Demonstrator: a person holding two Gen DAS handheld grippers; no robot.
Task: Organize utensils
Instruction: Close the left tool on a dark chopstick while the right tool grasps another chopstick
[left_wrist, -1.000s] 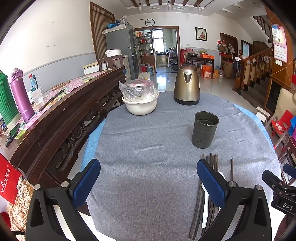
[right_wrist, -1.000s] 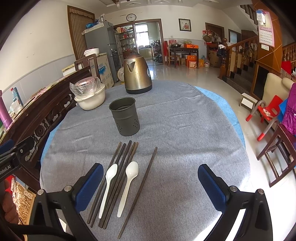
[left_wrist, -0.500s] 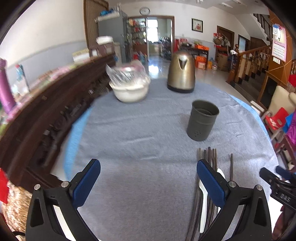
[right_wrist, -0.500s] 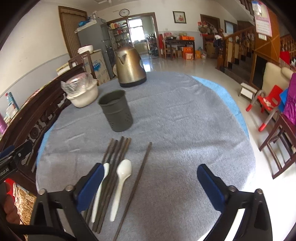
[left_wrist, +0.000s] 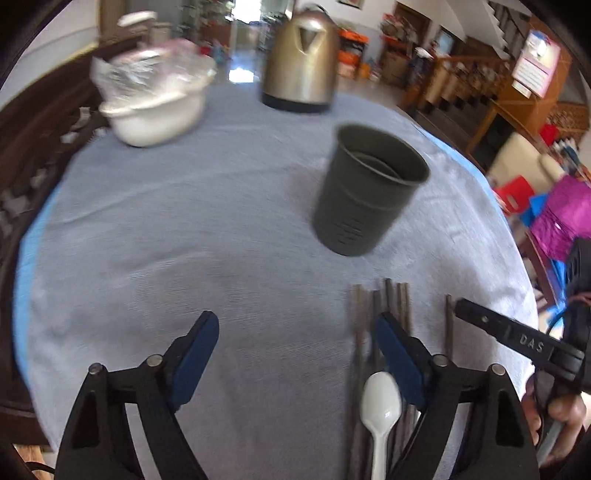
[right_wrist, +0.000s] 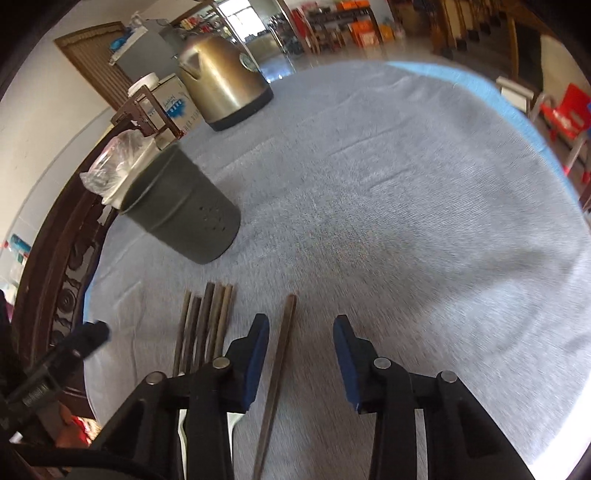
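Note:
A dark grey utensil holder (left_wrist: 365, 192) stands empty on the grey tablecloth (left_wrist: 184, 229); it also shows in the right wrist view (right_wrist: 181, 210). Several dark chopsticks (left_wrist: 397, 306) and a white spoon (left_wrist: 380, 406) lie in front of it. My left gripper (left_wrist: 295, 362) is open and empty, low over the cloth, its right finger (left_wrist: 399, 365) over the chopsticks. My right gripper (right_wrist: 301, 354) is partly open and empty, low over the cloth, a single chopstick (right_wrist: 279, 362) lying between its fingers beside the chopstick bundle (right_wrist: 207, 321). A white spoon end is partly hidden under it.
A brass-coloured kettle (left_wrist: 301, 55) and a white bowl covered in plastic (left_wrist: 155, 96) stand at the back of the table. A dark carved wooden cabinet (right_wrist: 55, 266) runs along the left. Chairs (right_wrist: 565, 110) stand off the right edge.
Both grippers have dropped lower and moved forward toward the utensils. The right gripper's fingers have narrowed around the single chopstick. The left gripper has also narrowed somewhat.

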